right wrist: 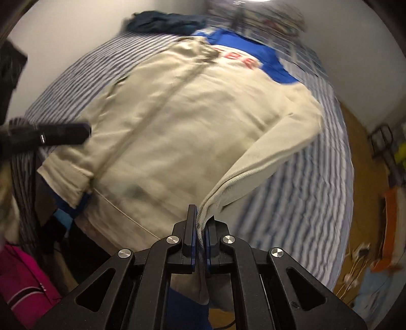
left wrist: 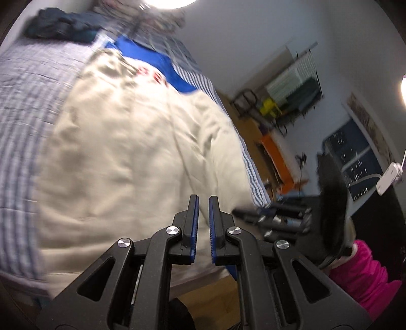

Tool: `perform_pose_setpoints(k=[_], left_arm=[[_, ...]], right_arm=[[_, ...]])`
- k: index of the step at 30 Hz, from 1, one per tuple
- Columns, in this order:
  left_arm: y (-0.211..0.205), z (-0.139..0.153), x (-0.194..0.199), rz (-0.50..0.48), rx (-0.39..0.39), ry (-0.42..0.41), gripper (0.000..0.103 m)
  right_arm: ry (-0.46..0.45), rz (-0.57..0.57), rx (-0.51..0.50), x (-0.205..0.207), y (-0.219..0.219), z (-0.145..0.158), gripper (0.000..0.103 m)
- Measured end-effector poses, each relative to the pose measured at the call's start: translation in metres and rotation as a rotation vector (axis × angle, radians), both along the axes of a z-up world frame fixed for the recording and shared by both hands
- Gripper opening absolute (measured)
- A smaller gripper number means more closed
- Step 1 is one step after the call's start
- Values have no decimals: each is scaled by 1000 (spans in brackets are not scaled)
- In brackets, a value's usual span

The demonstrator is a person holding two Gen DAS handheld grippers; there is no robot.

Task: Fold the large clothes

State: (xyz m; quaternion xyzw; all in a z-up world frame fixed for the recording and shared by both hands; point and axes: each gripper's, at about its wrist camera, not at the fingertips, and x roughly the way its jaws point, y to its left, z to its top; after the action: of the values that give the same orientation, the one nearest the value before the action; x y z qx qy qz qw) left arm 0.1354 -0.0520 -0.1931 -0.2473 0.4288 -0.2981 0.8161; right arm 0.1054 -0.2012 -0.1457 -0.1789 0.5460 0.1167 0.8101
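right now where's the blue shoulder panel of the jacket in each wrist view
Left wrist: blue panel sits upper centre-left, beyond the beige jacket body.
Right wrist: blue panel sits top, right of centre.
Shared landmark: the dark clothes pile on the bed's far end.

Both cameras sit on the grippers and look forward along the fingers. The left wrist view looks from the foot of the bed (left wrist: 28, 83) along the cream jacket (left wrist: 132, 142), strongly tilted, with the room at right. The right wrist view looks more steeply down on the same jacket (right wrist: 182, 121) and bed (right wrist: 299, 193), from close. Both are blurred.
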Motion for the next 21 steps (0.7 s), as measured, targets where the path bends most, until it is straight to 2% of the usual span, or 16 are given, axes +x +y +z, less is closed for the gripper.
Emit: perform_pose_setpoints(k=[5, 10, 12, 13, 15, 19, 21], left_arm=[[48, -5, -6, 90, 1, 8, 4], [63, -24, -8, 136, 4, 54, 4], [61, -28, -7, 132, 7, 66, 4], [60, -29, -7, 128, 9, 65, 4], [50, -28, -8, 108, 23, 58, 4], [23, -26, -10, 39, 38, 43, 4], [0, -25, -10, -21, 59, 27, 4]], right_arm=[[32, 93, -75, 5, 53, -36, 4], [111, 87, -33, 13, 59, -77, 8], [133, 35, 64, 19, 44, -77, 12], [154, -1, 143, 22, 33, -74, 15], [189, -44, 295, 25, 12, -65, 26], [169, -100, 518, 17, -32, -34, 28], [143, -125, 581, 13, -53, -21, 28]])
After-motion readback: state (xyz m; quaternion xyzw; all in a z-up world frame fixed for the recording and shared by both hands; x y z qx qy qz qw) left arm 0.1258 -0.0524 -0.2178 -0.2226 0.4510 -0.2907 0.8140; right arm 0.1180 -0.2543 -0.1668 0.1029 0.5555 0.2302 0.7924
